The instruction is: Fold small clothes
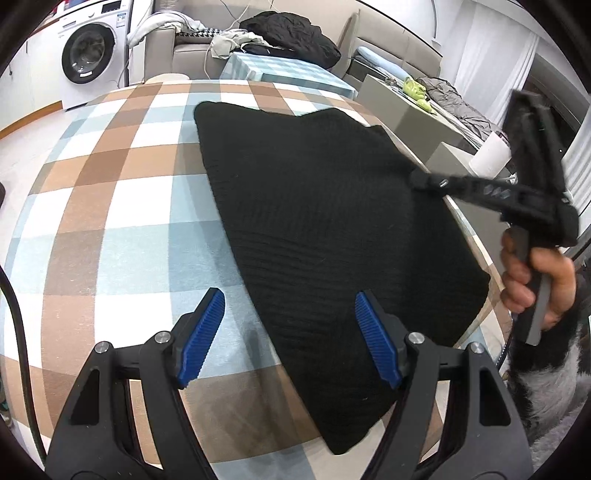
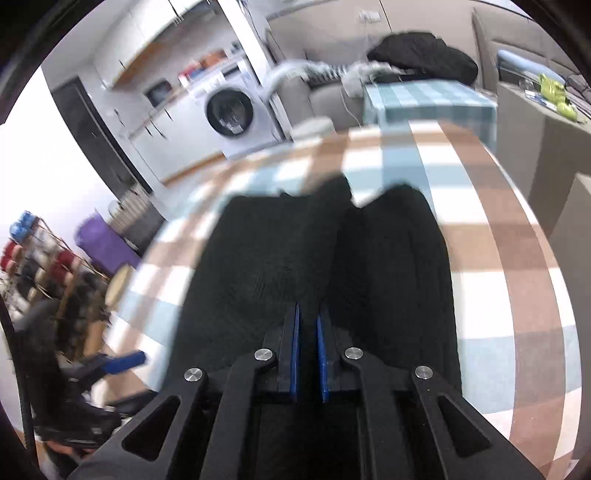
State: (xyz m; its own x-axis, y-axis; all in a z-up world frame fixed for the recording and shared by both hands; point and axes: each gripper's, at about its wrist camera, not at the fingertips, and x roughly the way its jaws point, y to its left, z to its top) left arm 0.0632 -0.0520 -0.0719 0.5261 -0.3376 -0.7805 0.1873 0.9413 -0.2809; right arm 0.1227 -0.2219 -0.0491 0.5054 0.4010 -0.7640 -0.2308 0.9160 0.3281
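Observation:
A black ribbed knit garment (image 1: 325,221) lies flat on the checked tablecloth (image 1: 110,229). My left gripper (image 1: 290,334) is open with blue pads, just above the garment's near left edge, holding nothing. My right gripper (image 2: 308,332) has its blue pads nearly together and pinches a raised fold of the same black garment (image 2: 391,266). In the left wrist view the right gripper (image 1: 419,179) touches the garment's right edge, held by a hand (image 1: 535,284).
The table's right edge (image 1: 476,236) runs close to the garment. Beyond stand a washing machine (image 1: 92,55), a sofa with dark clothes (image 1: 291,33), a second small checked table (image 1: 280,70) and a paper roll (image 1: 491,155).

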